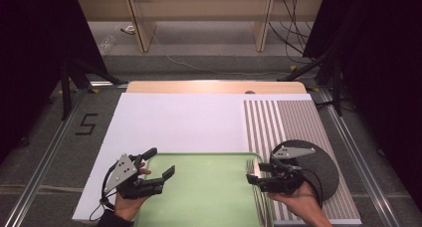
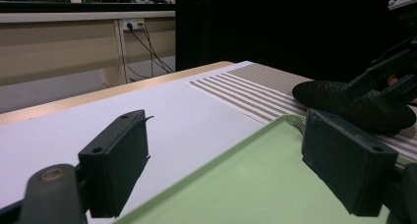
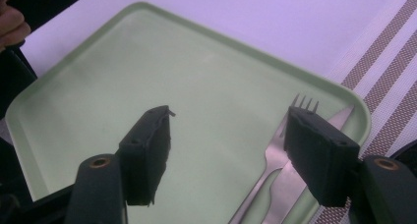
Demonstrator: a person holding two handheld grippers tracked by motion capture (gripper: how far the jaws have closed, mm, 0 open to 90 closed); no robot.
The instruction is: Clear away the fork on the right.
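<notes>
A pale green tray lies at the table's near edge on a white mat. A metal fork and a knife lie side by side along the tray's right side. My right gripper hovers open just above that cutlery, with nothing between its pads, and the fork's tines poke out past its right jaw. From above, the right gripper sits over the tray's right rim. My left gripper stands open and empty over the tray's left corner, and its own view, where the left gripper shows, looks low across the tray.
A black round plate rests on a brown-and-white striped placemat to the right of the tray. Behind the white mat runs the table's wooden far edge. Beyond it are the floor, cables and wooden furniture legs.
</notes>
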